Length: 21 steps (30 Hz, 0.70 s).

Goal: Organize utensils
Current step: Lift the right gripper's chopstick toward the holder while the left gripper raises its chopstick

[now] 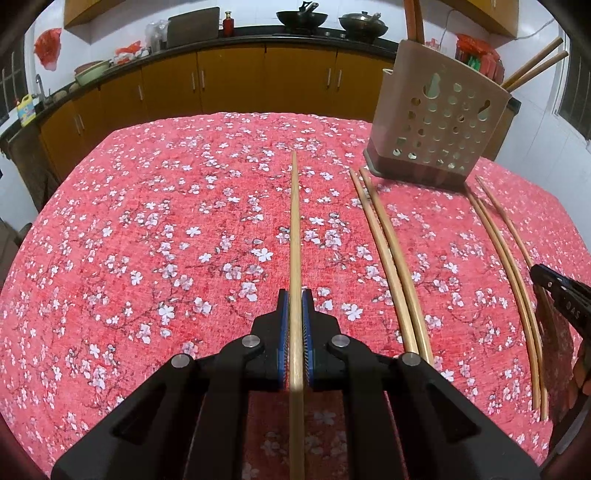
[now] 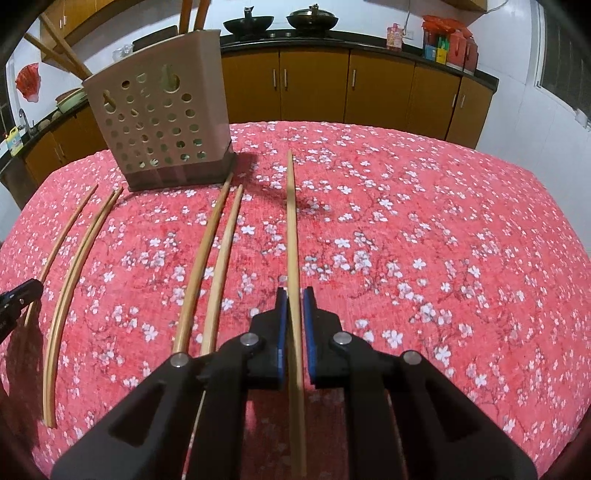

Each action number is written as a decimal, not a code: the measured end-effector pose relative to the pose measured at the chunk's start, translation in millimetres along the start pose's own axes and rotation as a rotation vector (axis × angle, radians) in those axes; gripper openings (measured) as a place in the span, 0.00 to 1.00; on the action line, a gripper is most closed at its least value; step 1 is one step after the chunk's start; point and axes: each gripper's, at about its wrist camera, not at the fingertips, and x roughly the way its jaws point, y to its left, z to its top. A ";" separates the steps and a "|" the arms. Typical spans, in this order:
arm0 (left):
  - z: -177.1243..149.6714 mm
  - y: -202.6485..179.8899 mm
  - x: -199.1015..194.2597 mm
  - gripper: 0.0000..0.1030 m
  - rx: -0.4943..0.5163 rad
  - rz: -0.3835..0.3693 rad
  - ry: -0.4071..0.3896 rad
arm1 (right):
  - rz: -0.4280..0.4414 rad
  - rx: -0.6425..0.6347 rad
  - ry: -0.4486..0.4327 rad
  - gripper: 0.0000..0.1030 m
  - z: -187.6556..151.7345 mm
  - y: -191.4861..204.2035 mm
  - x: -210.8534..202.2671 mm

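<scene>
My left gripper (image 1: 295, 297) is shut on a wooden chopstick (image 1: 294, 229) that points forward over the red floral tablecloth (image 1: 147, 221). My right gripper (image 2: 294, 295) has its blue pads slightly apart around another chopstick (image 2: 291, 229), with small gaps either side. A beige perforated utensil holder (image 1: 439, 122) stands at the far side and holds several chopsticks; it also shows in the right wrist view (image 2: 159, 122). Loose chopstick pairs lie on the cloth (image 1: 391, 266) (image 1: 506, 280), and in the right wrist view (image 2: 210, 258) (image 2: 70, 280).
The other gripper's black tip shows at the right edge (image 1: 554, 288) and at the left edge (image 2: 18, 295). Behind the table run yellow kitchen cabinets (image 1: 229, 81) with woks (image 1: 301, 16) on a dark counter.
</scene>
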 end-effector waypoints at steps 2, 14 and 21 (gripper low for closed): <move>-0.3 0.1 -0.2 0.08 -0.004 -0.002 0.000 | 0.006 0.004 0.000 0.10 -1.5 -0.9 -1.1; -6.1 4.7 -7.9 0.08 -0.032 -0.019 -0.003 | 0.031 0.025 0.001 0.10 -1.3 -5.0 -2.6; -8.0 3.6 -12.8 0.07 -0.028 -0.011 -0.001 | 0.057 0.033 -0.011 0.08 -2.6 -11.1 -9.0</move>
